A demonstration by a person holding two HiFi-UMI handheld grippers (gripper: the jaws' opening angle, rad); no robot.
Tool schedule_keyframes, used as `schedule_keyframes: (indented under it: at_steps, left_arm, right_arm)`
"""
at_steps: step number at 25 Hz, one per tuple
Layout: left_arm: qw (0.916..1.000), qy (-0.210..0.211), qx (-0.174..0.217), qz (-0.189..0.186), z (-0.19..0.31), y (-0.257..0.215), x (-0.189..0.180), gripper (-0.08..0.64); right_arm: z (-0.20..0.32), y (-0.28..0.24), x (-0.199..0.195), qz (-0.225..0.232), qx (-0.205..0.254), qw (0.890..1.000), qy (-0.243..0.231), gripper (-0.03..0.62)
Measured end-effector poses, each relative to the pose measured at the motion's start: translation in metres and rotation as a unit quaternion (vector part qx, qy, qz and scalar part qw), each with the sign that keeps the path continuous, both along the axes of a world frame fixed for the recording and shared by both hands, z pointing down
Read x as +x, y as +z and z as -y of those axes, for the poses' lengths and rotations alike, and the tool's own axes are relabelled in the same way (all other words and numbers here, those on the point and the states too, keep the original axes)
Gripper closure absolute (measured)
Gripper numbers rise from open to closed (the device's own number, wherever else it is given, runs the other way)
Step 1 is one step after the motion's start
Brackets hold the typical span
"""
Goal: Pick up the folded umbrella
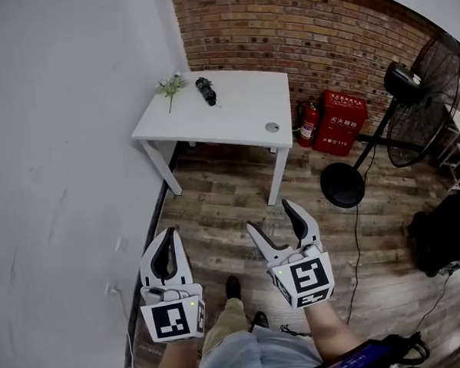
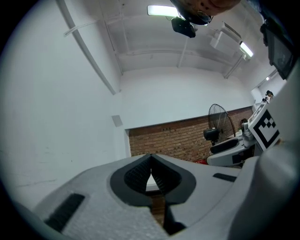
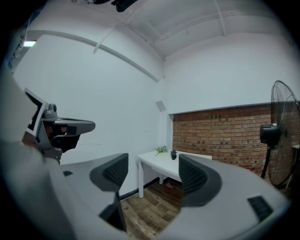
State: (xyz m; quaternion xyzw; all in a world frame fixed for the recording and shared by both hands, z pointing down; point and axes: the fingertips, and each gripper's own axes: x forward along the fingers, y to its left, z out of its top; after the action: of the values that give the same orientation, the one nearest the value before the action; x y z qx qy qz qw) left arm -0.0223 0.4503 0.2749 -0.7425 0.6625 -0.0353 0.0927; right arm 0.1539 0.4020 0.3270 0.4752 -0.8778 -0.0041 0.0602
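Floor (image 1: 217, 226) up to table (image 1: 234, 117) open; tabletop front bare. Umbrella (image 1: 206, 91) near back edge: sprig (image 1: 171, 86) just left, right side free.

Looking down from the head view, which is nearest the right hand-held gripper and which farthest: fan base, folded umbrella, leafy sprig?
1. Fan base, on the floor, ahead to the right.
2. Folded umbrella, at the back of the table.
3. Leafy sprig, farther left on it.

White table (image 1: 234, 114) against brick wall (image 1: 299, 29), wood floor (image 1: 232, 218).
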Motion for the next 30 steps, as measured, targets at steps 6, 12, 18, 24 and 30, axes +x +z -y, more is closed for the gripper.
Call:
schedule_keyframes:
  at_steps: [6, 12, 18, 24, 30]
  left_arm:
    - [1.0, 0.003, -0.005, -0.002, 0.055, 0.004, -0.025, 0.554]
    - [0.9999, 0.013, 0.002, -0.006, 0.113, 0.0, -0.05, 0.554]
    - [0.9995, 0.023, 0.022, -0.006, 0.161, -0.019, -0.074, 0.554]
    - [0.9982, 0.039, 0.044, -0.005, 0.2, -0.033, -0.091, 0.554]
    - [0.9973, 0.052, 0.052, -0.005, 0.224, -0.033, -0.097, 0.554]
  right_arm:
    - [0.053, 0.006, -0.019, -0.008, -0.007, 1.0, 0.01, 0.255]
    - [0.109, 0.001, -0.04, -0.014, -0.004, 1.0, 0.022, 0.255]
    - [0.156, -0.017, -0.06, -0.015, 0.016, 0.999, 0.035, 0.256]
    - [0.191, -0.032, -0.081, -0.016, 0.037, 0.998, 0.046, 0.256]
    - [0.21, -0.036, -0.09, -0.016, 0.048, 0.997, 0.056, 0.256]
